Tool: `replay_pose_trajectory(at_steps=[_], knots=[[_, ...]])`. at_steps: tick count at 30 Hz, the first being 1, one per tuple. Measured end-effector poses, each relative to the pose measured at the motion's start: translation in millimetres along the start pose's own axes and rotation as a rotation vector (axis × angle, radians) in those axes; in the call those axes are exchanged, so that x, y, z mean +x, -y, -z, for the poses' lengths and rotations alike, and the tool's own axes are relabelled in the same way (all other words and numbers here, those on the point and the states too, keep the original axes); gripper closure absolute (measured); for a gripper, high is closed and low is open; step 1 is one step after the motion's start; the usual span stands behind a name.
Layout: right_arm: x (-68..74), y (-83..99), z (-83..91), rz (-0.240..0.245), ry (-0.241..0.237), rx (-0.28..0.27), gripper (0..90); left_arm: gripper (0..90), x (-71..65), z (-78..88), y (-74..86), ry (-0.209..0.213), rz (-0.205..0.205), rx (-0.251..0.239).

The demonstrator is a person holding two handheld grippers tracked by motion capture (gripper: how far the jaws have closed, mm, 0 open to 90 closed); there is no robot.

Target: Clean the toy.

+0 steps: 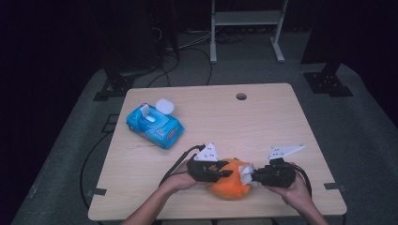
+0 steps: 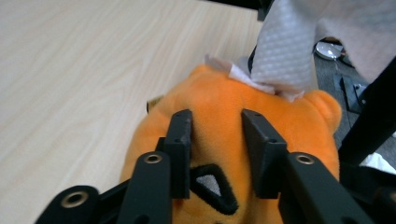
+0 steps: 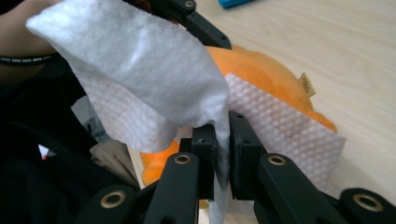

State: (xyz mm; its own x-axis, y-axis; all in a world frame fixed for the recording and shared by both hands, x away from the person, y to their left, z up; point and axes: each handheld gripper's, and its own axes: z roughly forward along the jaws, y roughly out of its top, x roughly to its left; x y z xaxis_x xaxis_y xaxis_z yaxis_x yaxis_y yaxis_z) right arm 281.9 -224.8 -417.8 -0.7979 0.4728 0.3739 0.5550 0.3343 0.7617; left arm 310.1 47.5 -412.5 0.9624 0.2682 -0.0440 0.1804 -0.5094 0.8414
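An orange plush toy (image 1: 230, 187) lies on the wooden table (image 1: 263, 122) near its front edge. My left gripper (image 1: 224, 172) comes at it from the left. In the left gripper view the jaws (image 2: 217, 119) pinch a fold of the orange plush (image 2: 219, 98) between them. My right gripper (image 1: 251, 177) is at the toy's right side, shut on a white wet wipe (image 1: 245, 172). In the right gripper view the wipe (image 3: 140, 70) is clamped between the pads (image 3: 223, 126) and drapes over the plush (image 3: 261, 70).
A blue pack of wet wipes (image 1: 155, 124) with its white lid flipped open lies at the table's left. A round cable hole (image 1: 241, 96) sits near the far edge. Black stands and a white frame stand on the floor beyond the table.
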Motion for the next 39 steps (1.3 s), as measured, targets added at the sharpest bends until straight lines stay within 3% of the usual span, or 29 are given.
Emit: replay_pose_trajectory(at_steps=[8,13,18,24,32,39], knots=[[-7.8,-9.5,1.4,-0.025,0.017,-0.048,80.5,72.1,5.1,3.5,-10.3,-0.045,-0.020,-0.021],[-12.3,-19.6,-4.3,-0.025,0.021,-0.069,80.3,72.3,12.7,6.0,-11.1,-0.072,0.002,-0.038],[-20.1,-33.2,-10.9,-0.029,0.037,-0.085,80.3,72.1,21.5,9.6,-10.1,-0.144,0.000,-0.039],[-31.5,-32.8,-12.4,-0.034,0.109,-0.086,80.9,67.5,23.2,12.9,1.1,-0.141,0.032,-0.054],[-61.2,-17.1,7.5,-0.070,0.278,-0.050,80.8,57.0,20.6,20.5,1.5,-0.120,0.049,-0.079],[-83.1,-8.9,25.6,-0.099,0.380,-0.026,73.5,47.8,19.8,28.5,-2.3,-0.115,0.054,-0.101]])
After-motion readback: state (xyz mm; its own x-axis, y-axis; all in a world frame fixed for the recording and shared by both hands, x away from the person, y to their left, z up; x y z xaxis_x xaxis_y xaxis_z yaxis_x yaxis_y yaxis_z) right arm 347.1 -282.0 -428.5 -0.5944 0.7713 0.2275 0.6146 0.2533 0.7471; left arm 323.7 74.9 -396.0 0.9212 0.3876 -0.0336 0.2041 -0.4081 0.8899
